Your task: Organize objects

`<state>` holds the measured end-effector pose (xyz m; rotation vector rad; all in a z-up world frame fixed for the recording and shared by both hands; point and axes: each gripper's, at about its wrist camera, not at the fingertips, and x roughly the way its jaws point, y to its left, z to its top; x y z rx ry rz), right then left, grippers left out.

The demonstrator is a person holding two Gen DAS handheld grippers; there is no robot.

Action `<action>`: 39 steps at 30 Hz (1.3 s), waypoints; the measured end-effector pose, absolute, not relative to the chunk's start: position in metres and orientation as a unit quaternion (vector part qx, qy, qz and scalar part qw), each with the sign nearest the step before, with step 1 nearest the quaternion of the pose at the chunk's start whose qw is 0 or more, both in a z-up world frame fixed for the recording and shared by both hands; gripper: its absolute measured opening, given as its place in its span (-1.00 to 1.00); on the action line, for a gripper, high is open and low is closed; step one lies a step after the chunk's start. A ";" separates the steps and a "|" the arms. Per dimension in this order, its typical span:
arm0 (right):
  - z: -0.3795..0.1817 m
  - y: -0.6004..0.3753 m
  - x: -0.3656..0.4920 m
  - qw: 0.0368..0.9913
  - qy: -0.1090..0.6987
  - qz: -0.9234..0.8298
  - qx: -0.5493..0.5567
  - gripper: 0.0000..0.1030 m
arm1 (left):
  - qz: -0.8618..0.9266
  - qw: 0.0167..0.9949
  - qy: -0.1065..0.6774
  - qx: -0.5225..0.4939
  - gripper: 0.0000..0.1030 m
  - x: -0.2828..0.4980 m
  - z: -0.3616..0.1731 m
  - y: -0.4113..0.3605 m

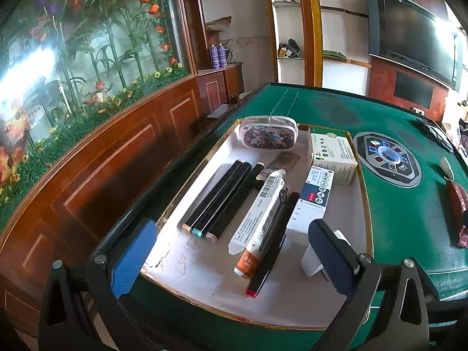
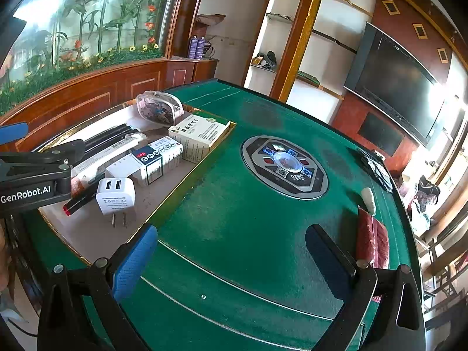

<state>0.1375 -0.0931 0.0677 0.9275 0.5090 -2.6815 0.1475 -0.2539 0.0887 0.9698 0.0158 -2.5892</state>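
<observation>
Both grippers, left [image 1: 231, 251] & right [image 2: 231, 260], agape; charger [image 2: 115, 194] beside left's rt finger.

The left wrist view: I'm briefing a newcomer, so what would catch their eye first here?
The shallow white tray on the green felt table, crowded with three black markers side by side, a tube and medicine boxes, with a patterned pouch at its far end. To its right sits the table's round control panel. The open left tongs frame the tray's near end.
</observation>
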 end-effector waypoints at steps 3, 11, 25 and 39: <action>0.068 -0.093 0.137 0.128 0.176 -0.923 0.319 1.00 | -0.919 0.187 0.007 0.347 1.00 0.147 0.088 -0.254; 0.070 -0.089 0.134 0.116 0.180 -0.924 0.317 1.00 | -0.918 0.175 0.011 0.355 1.00 0.140 0.093 -0.245; 0.083 0.123 0.039 0.067 -0.056 -0.905 0.417 1.00 | -0.909 -0.019 -0.028 0.416 1.00 0.091 0.093 -0.118; 0.053 0.174 -0.066 0.020 -0.061 -0.878 0.473 0.99 | -0.850 -0.047 -0.045 0.523 1.00 0.067 0.010 -0.064</action>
